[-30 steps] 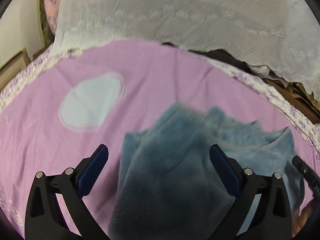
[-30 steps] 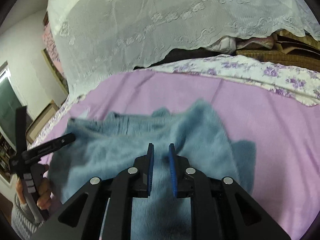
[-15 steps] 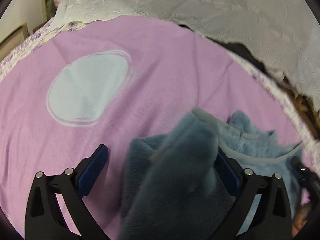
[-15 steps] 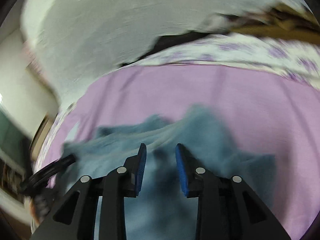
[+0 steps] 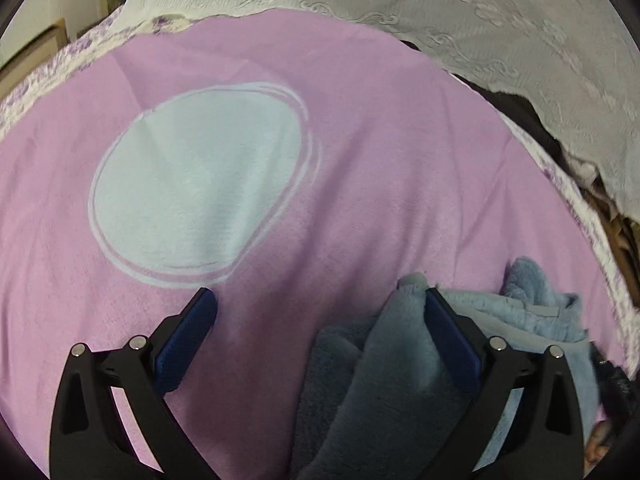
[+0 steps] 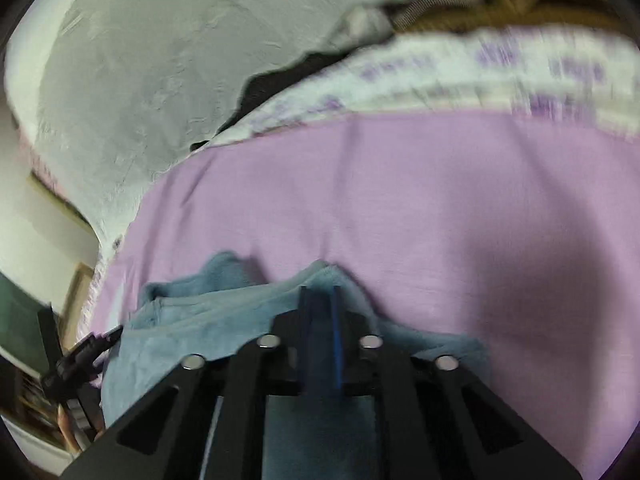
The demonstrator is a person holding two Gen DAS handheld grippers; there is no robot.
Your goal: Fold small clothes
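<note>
A fuzzy blue garment (image 5: 384, 368) lies bunched on the pink blanket (image 5: 380, 168), at the lower right of the left wrist view. My left gripper (image 5: 320, 304) is open, jaws wide; a fold of the garment rests against its right finger (image 5: 452, 340). In the right wrist view the same garment (image 6: 192, 328) spreads low and left. My right gripper (image 6: 320, 292) is shut on the garment's upper edge, with blue cloth pinched between its pads.
A pale blue circle (image 5: 200, 188) is printed on the blanket ahead of the left gripper. A white lace cover (image 5: 460, 12) drapes over things at the back. A floral sheet border (image 6: 500, 72) edges the blanket. The left handle (image 6: 76, 360) shows at far left.
My right gripper opened slightly, then shut on the garment's edge. The left view swung left, so the garment slid to the lower right and the pale circle grew larger.
</note>
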